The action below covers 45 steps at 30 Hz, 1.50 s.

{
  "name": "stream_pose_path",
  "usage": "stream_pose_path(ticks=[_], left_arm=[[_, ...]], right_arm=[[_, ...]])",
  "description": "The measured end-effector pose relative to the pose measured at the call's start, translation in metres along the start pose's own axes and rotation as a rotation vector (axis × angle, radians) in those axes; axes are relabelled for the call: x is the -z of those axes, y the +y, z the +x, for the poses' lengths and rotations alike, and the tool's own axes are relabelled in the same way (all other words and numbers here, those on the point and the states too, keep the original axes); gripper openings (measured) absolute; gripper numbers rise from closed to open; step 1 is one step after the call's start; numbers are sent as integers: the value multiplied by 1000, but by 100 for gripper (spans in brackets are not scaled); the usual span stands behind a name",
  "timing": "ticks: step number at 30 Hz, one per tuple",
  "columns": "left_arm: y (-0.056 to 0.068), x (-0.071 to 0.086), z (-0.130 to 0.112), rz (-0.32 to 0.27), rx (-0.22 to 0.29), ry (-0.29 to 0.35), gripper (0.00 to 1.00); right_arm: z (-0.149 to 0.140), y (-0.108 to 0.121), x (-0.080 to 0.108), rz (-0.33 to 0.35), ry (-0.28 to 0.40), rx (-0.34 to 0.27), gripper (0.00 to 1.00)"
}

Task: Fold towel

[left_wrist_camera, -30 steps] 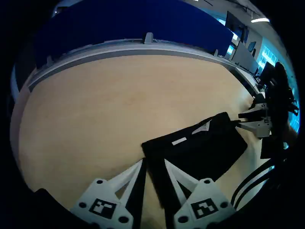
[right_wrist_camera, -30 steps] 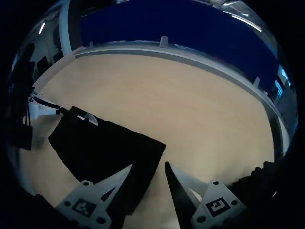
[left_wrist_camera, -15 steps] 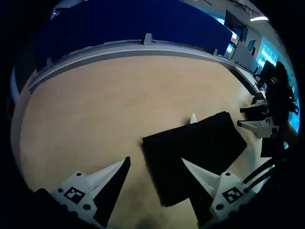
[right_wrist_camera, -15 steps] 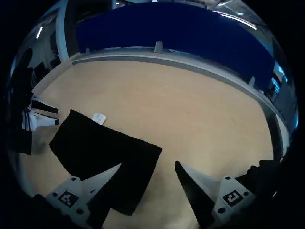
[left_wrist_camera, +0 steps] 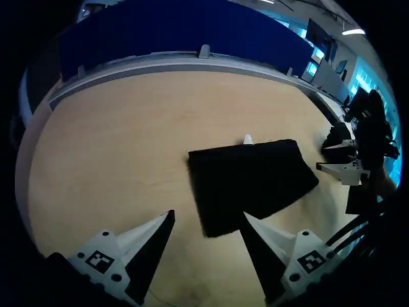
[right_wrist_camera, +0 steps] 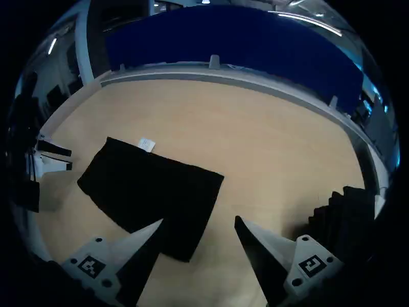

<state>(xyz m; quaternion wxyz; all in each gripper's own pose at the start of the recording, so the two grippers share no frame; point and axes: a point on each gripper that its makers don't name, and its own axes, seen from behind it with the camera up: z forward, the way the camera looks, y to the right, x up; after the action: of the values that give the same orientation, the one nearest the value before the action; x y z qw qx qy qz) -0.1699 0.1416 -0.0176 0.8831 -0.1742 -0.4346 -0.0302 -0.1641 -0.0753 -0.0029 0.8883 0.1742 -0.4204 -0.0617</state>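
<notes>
A black towel [left_wrist_camera: 250,176] lies flat on the light wooden table [left_wrist_camera: 128,143], folded into a rough rectangle, with a small white tag [left_wrist_camera: 248,139] sticking out at its far edge. In the left gripper view my left gripper [left_wrist_camera: 205,215] hangs open just above the towel's near corner, holding nothing. In the right gripper view the same towel [right_wrist_camera: 148,189] and tag [right_wrist_camera: 146,144] lie ahead and to the left, and my right gripper [right_wrist_camera: 198,220] is open over its near edge. Each gripper also shows small in the other's view: the right gripper [left_wrist_camera: 343,162] and the left gripper [right_wrist_camera: 50,156], each beside the towel.
A blue partition [left_wrist_camera: 179,30] on a grey rail [left_wrist_camera: 168,61] runs along the table's far edge. A dark ribbed object [right_wrist_camera: 342,215] sits at the right in the right gripper view. Bare wood spreads beyond the towel. Office desks and screens [left_wrist_camera: 327,56] stand further off.
Both grippers have opened and let go of the towel, then drawn back from it. The towel has settled flat with its tag now showing at the far edge.
</notes>
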Motion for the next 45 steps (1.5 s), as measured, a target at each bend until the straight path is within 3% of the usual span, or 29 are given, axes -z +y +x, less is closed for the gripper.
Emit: stream_pose_path(ticks=[5,11,20,27,31,45], left_arm=[[2,15,-24,16,33,-11,89],[3,27,-35,24,66,-7,89],[2,52,-48,54,83,7,89],[3,70,-64,65,117,11,89],[2,76,-70,69,125,12,90],[-4,86,-79,71,140,11,90]], right_arm=[[-16,-4,13,0,-7,2,98],[-26,-7,19,9,-17,18,98],[-43,-17,12,57,-43,87,98],[-56,-24,5,90,-74,147,90],[-59,-27,3,106,-87,157,81],[-68,-30,0,140,-131,166,22]])
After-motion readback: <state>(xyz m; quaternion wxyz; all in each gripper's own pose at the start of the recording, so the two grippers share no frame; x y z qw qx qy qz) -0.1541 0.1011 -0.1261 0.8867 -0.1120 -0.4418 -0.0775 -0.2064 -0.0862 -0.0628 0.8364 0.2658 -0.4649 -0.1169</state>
